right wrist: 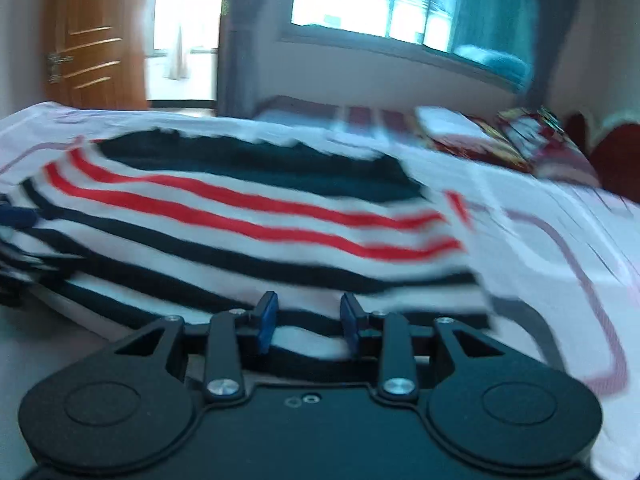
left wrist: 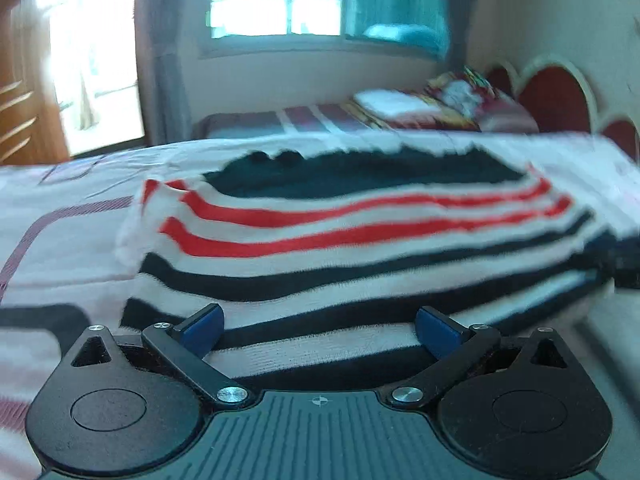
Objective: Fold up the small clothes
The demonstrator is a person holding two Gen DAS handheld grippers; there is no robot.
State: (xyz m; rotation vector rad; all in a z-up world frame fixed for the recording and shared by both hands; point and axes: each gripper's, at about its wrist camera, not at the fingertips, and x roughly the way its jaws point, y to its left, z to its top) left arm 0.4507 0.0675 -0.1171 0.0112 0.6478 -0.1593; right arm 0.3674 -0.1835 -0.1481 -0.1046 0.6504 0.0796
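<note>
On the pale bedsheet with maroon line pattern (left wrist: 60,240), the small knitted garment with white, navy and red stripes (left wrist: 360,240) lay spread roughly flat, its dark navy band farthest from both cameras and its near hem running across the foot of each view. Both frames were motion-blurred, so fine detail at the edges was uncertain.

Left gripper (left wrist: 319,330): blue-padded fingers spread wide apart, released, nothing between them. The near hem lay between the fingers but was not pinched.

Right gripper (right wrist: 308,320): fingers narrower than the left but with a clear gap showing white fabric between the pads; also released, not clamped. Whether the pads touched the cloth could not be told.

At the left edge of the right wrist view a dark blurred shape sat beside the garment, probably the other tool; not confirmed.

Background: second bed with red cushions (left wrist: 460,100), window with teal curtain (left wrist: 392,4), brown wooden door (right wrist: 96,36).

Judgement: step in hand appeared to be the approach to the near hem before the first fold; no fold visible yet, task early.

Next move would call for both tools closing on the hem edge at matched spacing, catching every layer, then lifting together and carrying the hem toward the navy band.
</note>
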